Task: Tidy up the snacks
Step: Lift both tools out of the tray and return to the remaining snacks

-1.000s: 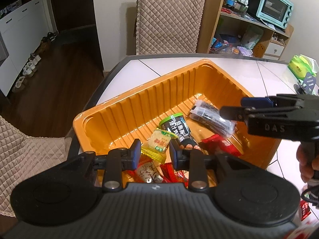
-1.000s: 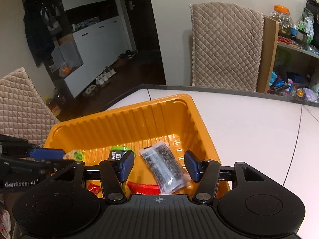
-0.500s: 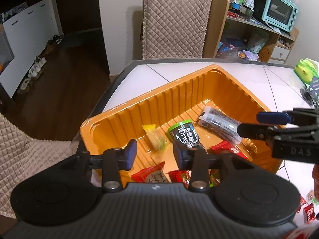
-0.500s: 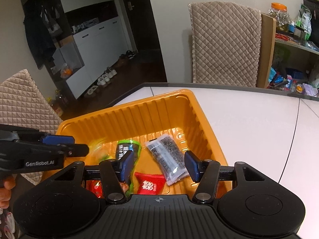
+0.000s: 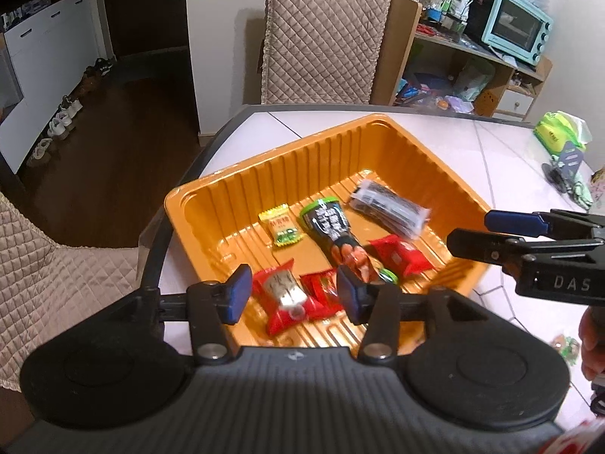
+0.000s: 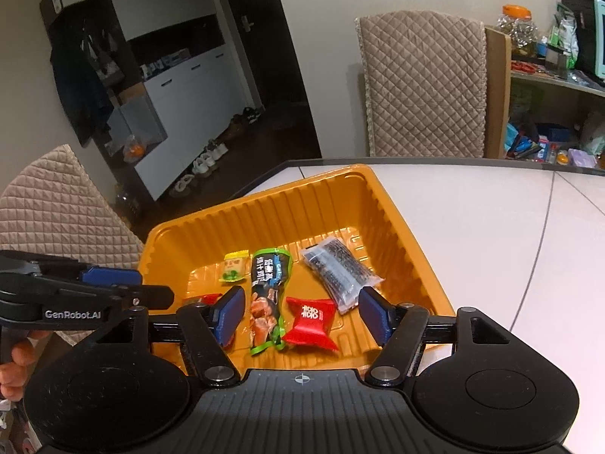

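An orange ribbed tray (image 5: 242, 196) (image 6: 401, 227) sits on the white table and holds several snacks: a small yellow packet (image 5: 281, 229) (image 6: 234, 266), a tall green-and-black pouch (image 5: 332, 230) (image 6: 268, 295), a clear bag of dark pieces (image 5: 389, 208) (image 6: 338, 268) and red packets (image 5: 399, 255) (image 6: 312, 321) (image 5: 280, 295). My left gripper (image 5: 293, 297) is open and empty above the tray's near edge. My right gripper (image 6: 302, 316) is open and empty above the tray's near right side. Each gripper shows in the other's view: the right one (image 5: 529, 242) and the left one (image 6: 87, 295).
Quilted chairs stand behind the table (image 5: 325, 38) and at its left (image 5: 56, 272). A shelf with a teal oven (image 5: 516, 34) is at the back right. A green pack (image 5: 561, 136) and small items lie on the table's right side. The table's dark edge (image 5: 211, 151) runs left of the tray.
My left gripper let go of the yellow packet, which now lies in the tray. Both grippers have pulled back and risen, so more of the tray shows.
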